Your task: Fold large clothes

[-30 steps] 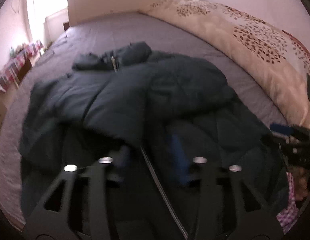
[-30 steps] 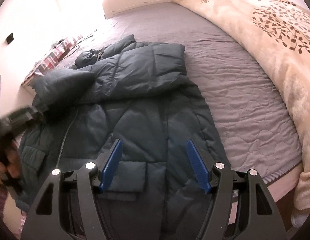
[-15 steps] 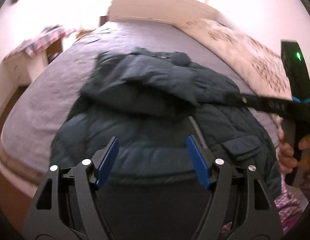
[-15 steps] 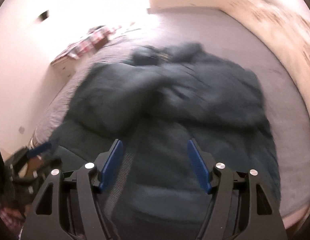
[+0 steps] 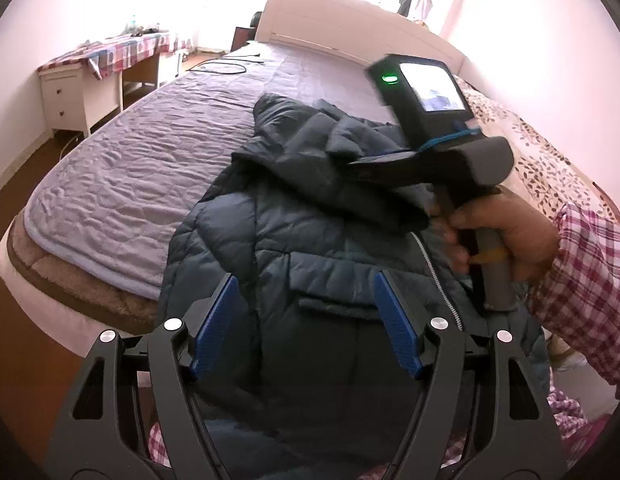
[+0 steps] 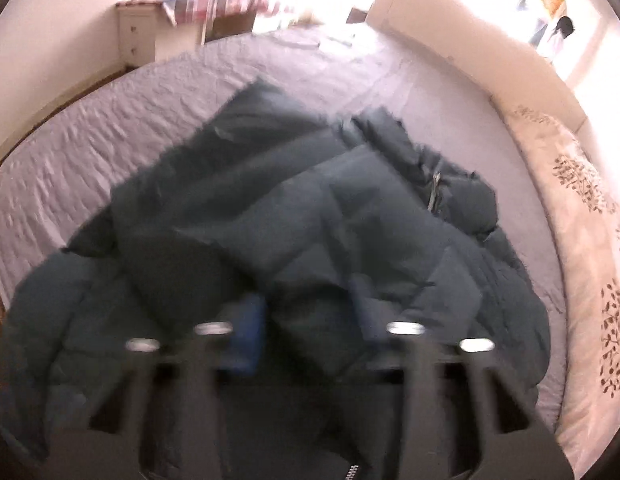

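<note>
A dark teal puffer jacket [image 5: 310, 248] lies on the bed, its sleeves folded in over the body; it also shows in the right wrist view [image 6: 310, 220]. My left gripper [image 5: 305, 320] is open and empty, its blue pads [image 5: 215, 328] either side of the jacket's hem and pocket. My right gripper [image 6: 305, 320] is open, blurred by motion, low over the jacket's lower part. In the left wrist view the right gripper's body [image 5: 438, 152] hangs over the folded sleeve, held by a hand in a plaid sleeve.
The grey quilted bed cover [image 5: 141, 168] extends left and behind the jacket. A cream floral duvet [image 6: 582, 220] lies along the right side. A white headboard [image 5: 350, 16] stands at the far end. A white desk with a plaid cloth [image 5: 97, 68] stands left of the bed.
Both grippers have swung round to the jacket's hem end. The left one has let go of the sleeve, which now lies folded over the body. The right gripper has dropped lower over the jacket.
</note>
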### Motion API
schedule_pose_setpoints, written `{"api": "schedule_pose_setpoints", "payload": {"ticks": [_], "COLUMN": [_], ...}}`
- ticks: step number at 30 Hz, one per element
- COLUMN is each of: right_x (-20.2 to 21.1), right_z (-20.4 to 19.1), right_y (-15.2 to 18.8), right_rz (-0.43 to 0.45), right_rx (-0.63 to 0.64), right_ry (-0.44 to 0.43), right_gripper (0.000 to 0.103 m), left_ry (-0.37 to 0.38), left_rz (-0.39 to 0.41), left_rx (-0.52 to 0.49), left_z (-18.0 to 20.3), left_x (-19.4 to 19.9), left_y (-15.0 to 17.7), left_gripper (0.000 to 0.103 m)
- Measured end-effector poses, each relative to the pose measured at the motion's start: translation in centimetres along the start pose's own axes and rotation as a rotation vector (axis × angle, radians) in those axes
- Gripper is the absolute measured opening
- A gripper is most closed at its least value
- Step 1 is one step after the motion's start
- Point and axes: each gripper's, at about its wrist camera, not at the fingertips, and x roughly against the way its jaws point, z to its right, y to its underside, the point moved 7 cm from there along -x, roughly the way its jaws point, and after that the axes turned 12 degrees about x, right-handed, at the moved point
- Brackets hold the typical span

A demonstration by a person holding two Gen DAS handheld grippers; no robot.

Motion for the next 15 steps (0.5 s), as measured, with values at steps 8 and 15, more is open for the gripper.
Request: {"api": "schedule_pose_setpoints", "payload": {"ticks": [8, 15], "right_x": [7.1, 6.7], "right_z": [7.7, 12.3], "right_y": [6.5, 16.7], "right_rz": [0.142, 0.028], "right_rx": [-0.406, -0.625], "right_ry": [-0.156, -0.101], "right_gripper": [0.008, 0.072], "left_ry": [0.018, 0.015], "left_rz": [-0.002, -0.015], "left_rx": [0.046, 0.021], "left_z": [-0.2, 1.8], "left_x": [-0.4, -1.0], "left_y": [0.0, 0.2], "left_gripper": [0.069, 0.069]}}
